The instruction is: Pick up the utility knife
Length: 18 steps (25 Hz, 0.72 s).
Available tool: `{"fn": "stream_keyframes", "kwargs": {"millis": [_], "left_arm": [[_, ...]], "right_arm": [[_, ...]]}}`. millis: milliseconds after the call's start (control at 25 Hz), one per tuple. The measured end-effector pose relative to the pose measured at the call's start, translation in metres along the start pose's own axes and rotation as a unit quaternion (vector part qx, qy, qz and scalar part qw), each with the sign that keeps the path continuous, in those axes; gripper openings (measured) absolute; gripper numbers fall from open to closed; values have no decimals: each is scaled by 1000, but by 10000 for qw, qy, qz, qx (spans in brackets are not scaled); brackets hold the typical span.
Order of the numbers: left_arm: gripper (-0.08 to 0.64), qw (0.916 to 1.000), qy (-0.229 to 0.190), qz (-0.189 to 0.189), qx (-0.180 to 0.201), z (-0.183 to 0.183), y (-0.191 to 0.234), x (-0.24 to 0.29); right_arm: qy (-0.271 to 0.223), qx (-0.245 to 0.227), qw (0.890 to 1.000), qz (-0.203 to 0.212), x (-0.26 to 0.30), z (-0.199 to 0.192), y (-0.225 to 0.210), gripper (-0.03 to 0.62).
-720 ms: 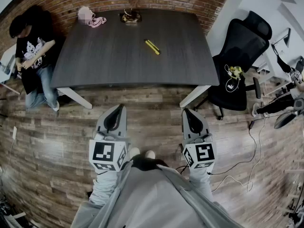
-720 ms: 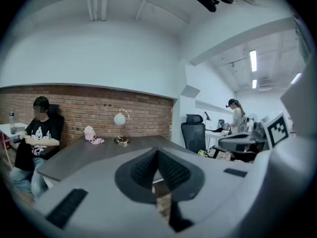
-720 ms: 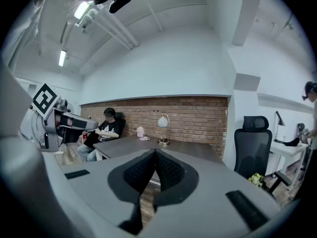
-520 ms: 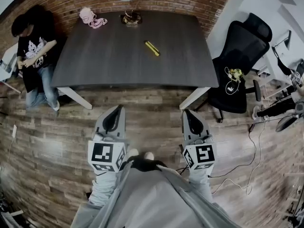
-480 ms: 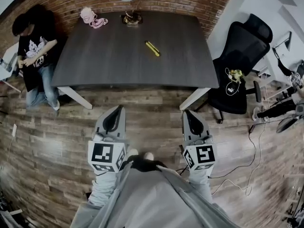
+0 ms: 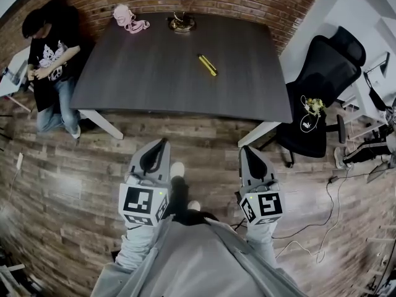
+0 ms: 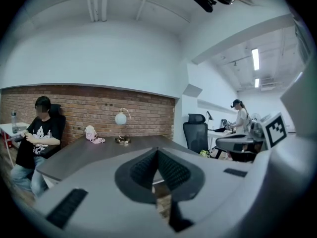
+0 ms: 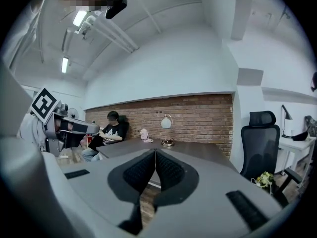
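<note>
Yellow and slim, the utility knife (image 6: 207, 65) is seen lying at a slant on the dark worktop (image 6: 142, 73), slightly right of its middle, untouched. Both claws are held well apart from it, over the wooden floor (image 6: 55, 166) short of the worktop's near edge. The left claw (image 6: 161, 142) and the right claw (image 6: 247, 148) are each pressed together on nothing. A lamp (image 6: 180, 18) is stood at the far edge beyond the knife.

Utility knife (image 6: 207, 65) on table (image 6: 142, 73) just 3 o'clock of centre, lamp (image 6: 181, 22) at 12 o'clock edge, small bundle (image 6: 127, 17) at 11, seated person (image 6: 49, 60) off table at 9, office chair (image 6: 325, 79) at 3, left gripper (image 6: 162, 142) and right gripper (image 6: 245, 148) at 6
</note>
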<state>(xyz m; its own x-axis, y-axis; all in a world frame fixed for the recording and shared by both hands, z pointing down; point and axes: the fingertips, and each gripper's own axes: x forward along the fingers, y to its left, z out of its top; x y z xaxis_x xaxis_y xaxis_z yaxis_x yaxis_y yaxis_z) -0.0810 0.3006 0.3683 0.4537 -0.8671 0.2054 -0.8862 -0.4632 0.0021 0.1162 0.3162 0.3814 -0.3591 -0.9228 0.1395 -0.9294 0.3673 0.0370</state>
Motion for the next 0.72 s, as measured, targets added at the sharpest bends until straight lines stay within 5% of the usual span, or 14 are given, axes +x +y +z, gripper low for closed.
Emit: {"fn": "stream_keyframes", "kwargs": {"millis": [720], "left_arm": [[18, 9993, 1, -347, -156, 31, 130, 163]], "right_arm": [[259, -18, 9989, -387, 193, 24, -45, 18]]}}
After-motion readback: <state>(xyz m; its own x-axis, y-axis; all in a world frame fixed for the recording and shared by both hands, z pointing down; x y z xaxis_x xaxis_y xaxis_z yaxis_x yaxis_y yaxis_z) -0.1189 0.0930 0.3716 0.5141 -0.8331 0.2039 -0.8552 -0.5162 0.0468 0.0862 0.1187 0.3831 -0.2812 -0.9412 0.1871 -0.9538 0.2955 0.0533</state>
